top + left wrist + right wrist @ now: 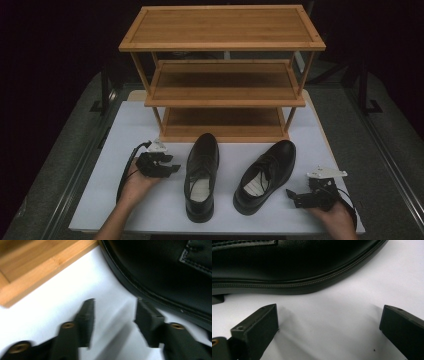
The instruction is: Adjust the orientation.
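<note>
two black shoes on the white table (100, 200): left gripper (172, 169), jaws part open and empty, at nine o'clock of the left shoe (201, 175); right gripper (292, 196), wide open and empty, at four o'clock of the right shoe (265, 175).

The high view looks forward and down over the white desk (150, 130). Each gripper view sits low and close, sharing that desk and a black leather shoe (160, 270) (294, 265).

Right gripper (328, 325) jaws wide apart, nothing between them, low over white tabletop (352, 302). Black leather shoe (287, 262) lies just ahead, sole edge with stitching visible.
</note>
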Available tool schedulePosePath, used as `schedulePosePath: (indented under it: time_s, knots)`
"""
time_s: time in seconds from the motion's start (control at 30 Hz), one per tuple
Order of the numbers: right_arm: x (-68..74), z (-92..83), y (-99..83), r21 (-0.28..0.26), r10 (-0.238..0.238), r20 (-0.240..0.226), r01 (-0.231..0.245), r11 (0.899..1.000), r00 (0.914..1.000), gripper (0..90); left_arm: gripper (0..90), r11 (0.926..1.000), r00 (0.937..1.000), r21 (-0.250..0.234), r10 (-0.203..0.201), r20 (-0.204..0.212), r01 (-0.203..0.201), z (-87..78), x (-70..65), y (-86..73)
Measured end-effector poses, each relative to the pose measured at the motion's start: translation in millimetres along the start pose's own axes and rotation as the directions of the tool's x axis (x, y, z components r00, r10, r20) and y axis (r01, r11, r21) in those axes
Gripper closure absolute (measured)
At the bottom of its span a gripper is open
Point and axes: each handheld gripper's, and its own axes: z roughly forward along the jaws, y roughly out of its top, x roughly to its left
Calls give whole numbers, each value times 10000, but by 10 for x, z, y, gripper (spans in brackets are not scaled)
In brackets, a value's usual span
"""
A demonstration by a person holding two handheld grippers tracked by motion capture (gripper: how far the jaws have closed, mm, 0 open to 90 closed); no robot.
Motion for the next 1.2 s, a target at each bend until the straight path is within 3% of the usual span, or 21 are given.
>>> schedulePosePath:
  time_s: [0.13,0.27,0.43,0.67,0.77,0.97,1.2]
  knots:
    - [1,-2,0,12,33,-11,-33,10000,10000,16,195,9993,9994,230,-285,-175,289,-101,53,-91]
    - [-1,-2,-1,-8,31,-22,-31,10000,10000,16,94,9985,9985,262,-466,-278,474,-222,56,-189]
    - [-1,-3,-2,-13,42,-23,-42,10000,10000,16,9,9970,9979,673,-332,-548,369,-316,5,-373]
    - [2,-2,0,14,4,-5,-4,10000,10000,15,8,9979,9974,629,-121,-711,166,-439,-71,-619]
    - [2,-3,0,22,30,-12,-30,10000,10000,15,8,9980,9965,629,160,-816,-109,-459,-85,-697]
    - [-1,-5,1,12,51,-29,-51,10000,10000,16,0,9999,9987,-76,74,-495,-77,-462,-49,-807]
    - [-18,-45,-10,-215,235,278,-229,9995,9993,139,0,9998,9989,-169,56,-475,-65,-462,-48,-821]
